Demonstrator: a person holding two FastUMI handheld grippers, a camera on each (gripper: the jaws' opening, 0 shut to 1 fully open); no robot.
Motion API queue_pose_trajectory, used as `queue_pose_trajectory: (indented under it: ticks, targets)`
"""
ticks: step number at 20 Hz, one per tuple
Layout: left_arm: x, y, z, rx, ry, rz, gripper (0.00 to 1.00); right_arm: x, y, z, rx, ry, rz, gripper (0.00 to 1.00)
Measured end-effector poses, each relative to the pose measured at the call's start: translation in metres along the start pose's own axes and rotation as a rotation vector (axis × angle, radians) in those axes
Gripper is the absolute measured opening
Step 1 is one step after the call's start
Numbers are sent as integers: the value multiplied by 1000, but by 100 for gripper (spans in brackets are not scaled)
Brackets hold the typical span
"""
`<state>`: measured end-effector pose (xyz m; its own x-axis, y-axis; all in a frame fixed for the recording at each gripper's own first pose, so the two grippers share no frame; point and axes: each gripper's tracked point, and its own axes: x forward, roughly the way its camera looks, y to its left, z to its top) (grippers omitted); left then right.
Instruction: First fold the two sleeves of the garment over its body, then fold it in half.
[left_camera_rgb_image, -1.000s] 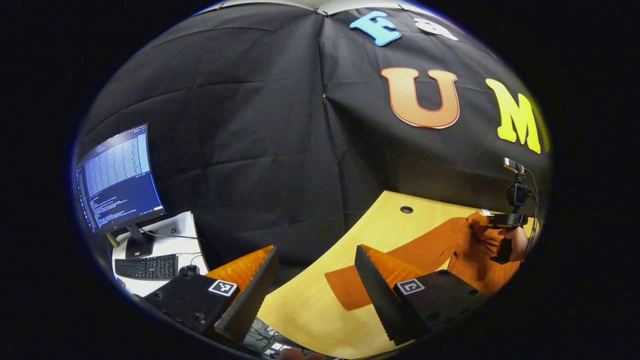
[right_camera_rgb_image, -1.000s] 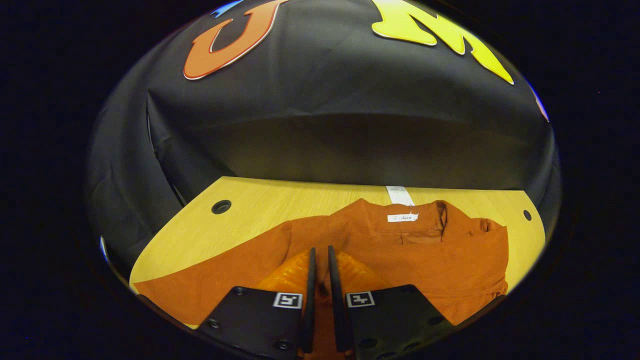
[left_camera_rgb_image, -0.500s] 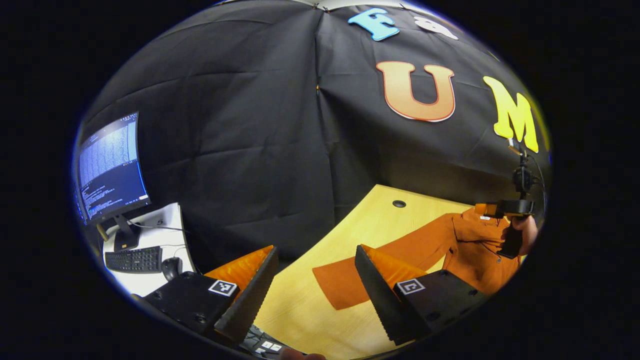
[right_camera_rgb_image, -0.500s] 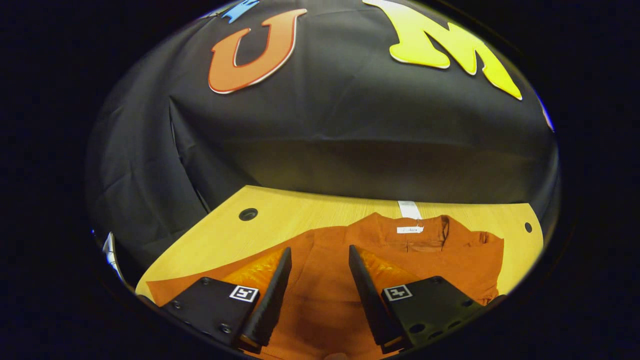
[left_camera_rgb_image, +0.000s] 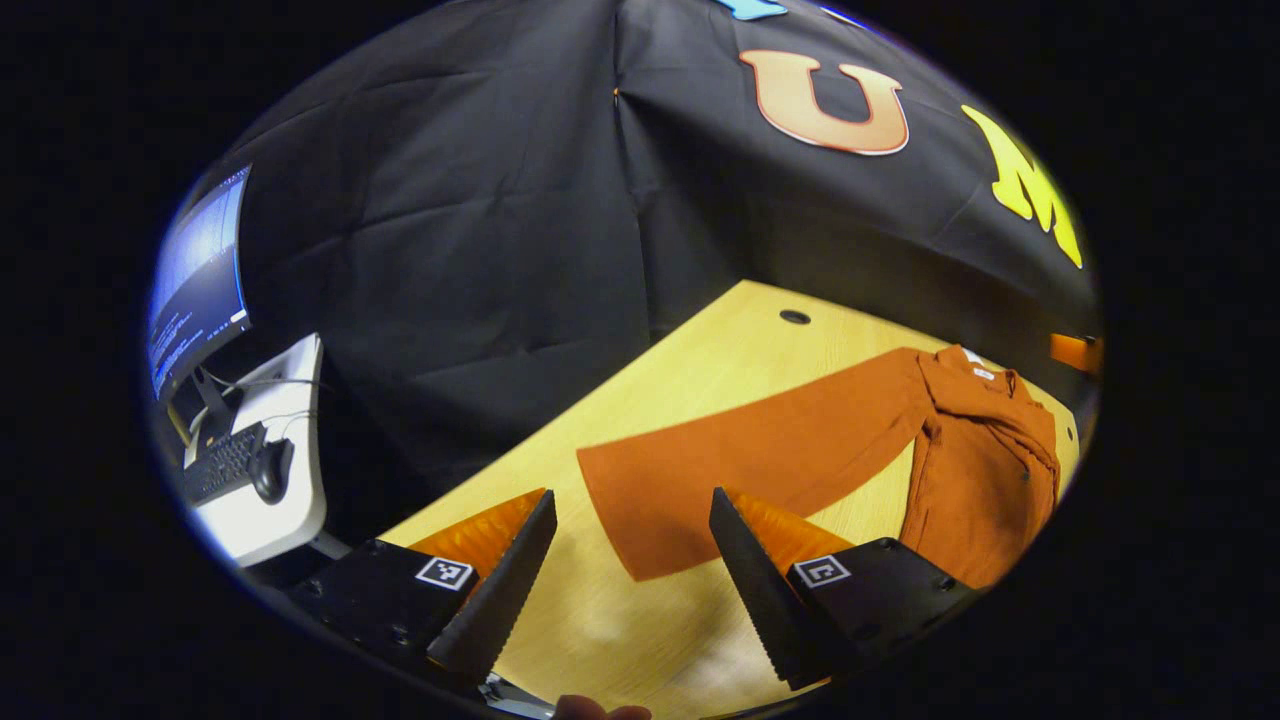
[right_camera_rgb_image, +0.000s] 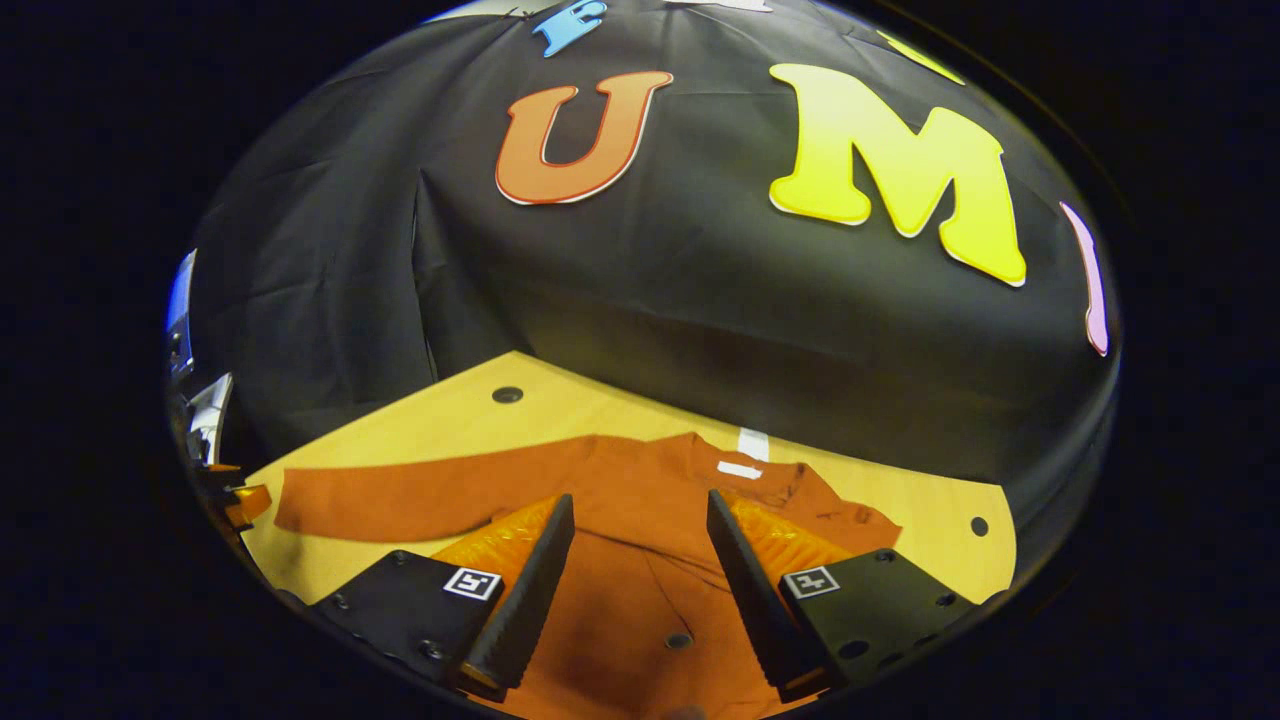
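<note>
Both my tongs are open over the orange shirt.

The orange shirt (left_camera_rgb_image: 975, 450) lies flat on the table (left_camera_rgb_image: 720, 350). One long sleeve (left_camera_rgb_image: 750, 460) sticks out straight to the side, and its end sits between the fingers of my left tongs (left_camera_rgb_image: 630, 560), which are wide open and hold nothing. My right tongs (right_camera_rgb_image: 630, 580) are open too, above the shirt's body, with nothing in them.
</note>
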<state>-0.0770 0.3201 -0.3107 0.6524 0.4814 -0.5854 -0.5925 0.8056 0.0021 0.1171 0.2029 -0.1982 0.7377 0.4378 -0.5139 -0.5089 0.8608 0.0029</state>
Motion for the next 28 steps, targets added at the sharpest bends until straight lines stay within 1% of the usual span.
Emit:
queue_pose_trajectory:
  ticks: [4,6,7,8,9,10,12,14,15,16,18,19,20,21,22,23,25,28]
  targets:
    - [24,-1,-21,17,53,35,100,-52,-47,-27,-32,21,-62,87]
    - [34,-4,-27,7,73,45,100,-73,-75,-43,-41,46,-109,87]
    - [37,-8,-22,-7,44,38,100,-83,-89,-48,-22,57,-134,87]
    - [37,-11,-25,-43,61,40,100,-90,-101,-53,7,64,-160,86]
    - [35,-11,-24,-69,49,52,96,-97,-111,-55,35,65,-184,87]
    - [37,-9,-26,-85,53,69,97,-104,-120,-55,57,61,-205,87]
    - [38,-10,-24,-108,49,101,97,-116,-131,-58,74,59,-224,86]
    - [39,-14,-25,-124,47,124,92,-124,-136,-57,78,56,-232,87]
    - [36,-17,-23,-133,47,136,80,-128,-138,-55,88,51,-234,87]
    - [38,-18,-24,-144,45,147,73,-132,-138,-55,97,48,-235,87]
    - [39,-20,-24,-174,51,163,48,-138,-138,-55,110,45,-234,87]
    - [40,-21,-25,-192,58,165,37,-140,-137,-55,110,43,-232,87]
    - [40,-23,-24,-202,65,160,39,-143,-138,-56,107,42,-232,87]
    - [40,-23,-24,-202,71,156,18,-146,-139,-55,107,37,-231,87]
    - [41,-24,-22,-192,81,148,10,-148,-140,-57,111,35,-232,87]
    - [41,-24,-22,-184,99,133,6,-151,-139,-57,122,33,-231,87]
    - [38,-34,-21,-218,129,69,3,-152,-140,-59,149,32,-228,87]
    - [34,-38,-3,-236,111,14,3,-153,-141,-65,168,35,-229,87]
